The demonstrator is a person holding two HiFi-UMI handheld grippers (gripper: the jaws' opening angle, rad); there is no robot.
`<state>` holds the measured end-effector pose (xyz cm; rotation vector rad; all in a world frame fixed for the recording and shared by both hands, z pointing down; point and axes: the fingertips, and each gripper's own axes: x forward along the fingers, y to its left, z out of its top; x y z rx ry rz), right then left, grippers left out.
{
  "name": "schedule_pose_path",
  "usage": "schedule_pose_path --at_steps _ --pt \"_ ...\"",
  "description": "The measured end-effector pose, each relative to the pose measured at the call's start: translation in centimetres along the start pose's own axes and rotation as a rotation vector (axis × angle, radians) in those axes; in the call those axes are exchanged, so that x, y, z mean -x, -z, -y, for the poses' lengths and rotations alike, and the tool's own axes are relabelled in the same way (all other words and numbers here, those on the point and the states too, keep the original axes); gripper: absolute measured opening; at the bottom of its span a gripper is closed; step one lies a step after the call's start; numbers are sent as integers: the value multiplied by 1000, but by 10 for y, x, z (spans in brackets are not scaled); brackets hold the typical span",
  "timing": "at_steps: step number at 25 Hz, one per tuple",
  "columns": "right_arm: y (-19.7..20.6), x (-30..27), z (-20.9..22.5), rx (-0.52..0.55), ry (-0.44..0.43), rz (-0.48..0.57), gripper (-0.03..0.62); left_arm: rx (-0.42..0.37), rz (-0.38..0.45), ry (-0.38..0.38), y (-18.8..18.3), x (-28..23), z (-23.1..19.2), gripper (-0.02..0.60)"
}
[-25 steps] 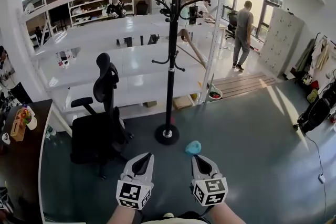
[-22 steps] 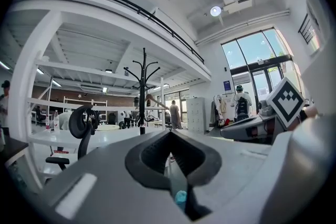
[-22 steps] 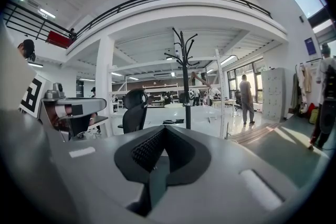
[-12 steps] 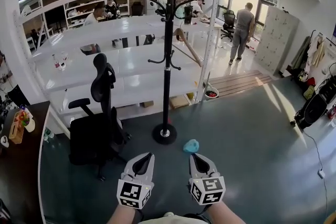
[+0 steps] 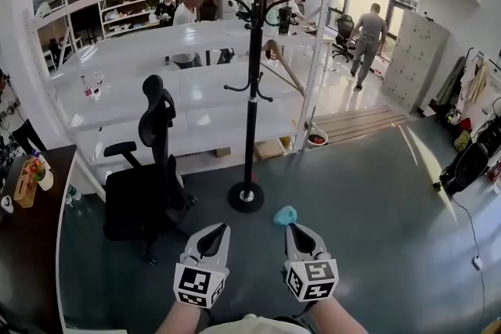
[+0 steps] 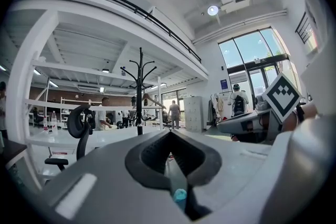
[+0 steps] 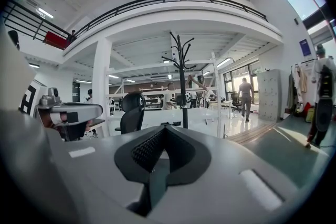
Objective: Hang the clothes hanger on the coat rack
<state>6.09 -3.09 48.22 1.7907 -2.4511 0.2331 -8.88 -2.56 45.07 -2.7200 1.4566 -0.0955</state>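
Note:
A tall black coat rack [image 5: 252, 90] stands on the grey floor straight ahead of me, with a round base and curved hooks at the top. A wooden clothes hanger [image 5: 272, 51] appears to hang from a hook on its right side; the right gripper view shows this hanger [image 7: 197, 81] beside the pole [image 7: 184, 97]. My left gripper [image 5: 217, 228] and right gripper [image 5: 293, 228] are side by side low in the head view, well short of the rack. Both are shut with nothing between their jaws. The rack [image 6: 140, 92] shows small and distant over the left gripper [image 6: 169, 132].
A black office chair [image 5: 153, 168] stands left of the rack. A small teal object [image 5: 285, 216] lies on the floor by the rack's base. White shelving [image 5: 196, 102] runs behind. A dark desk [image 5: 23, 246] is at the left; people [image 5: 366, 35] are far behind.
Both grippers stay where they were, shut. People in the background have walked along behind the shelving and toward the windows.

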Motion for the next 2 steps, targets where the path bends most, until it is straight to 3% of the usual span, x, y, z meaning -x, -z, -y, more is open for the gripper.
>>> schedule_pose_path --at_steps 2 --pt "2 1 0 0 2 -5 26 0 -6 -1 2 1 2 0"
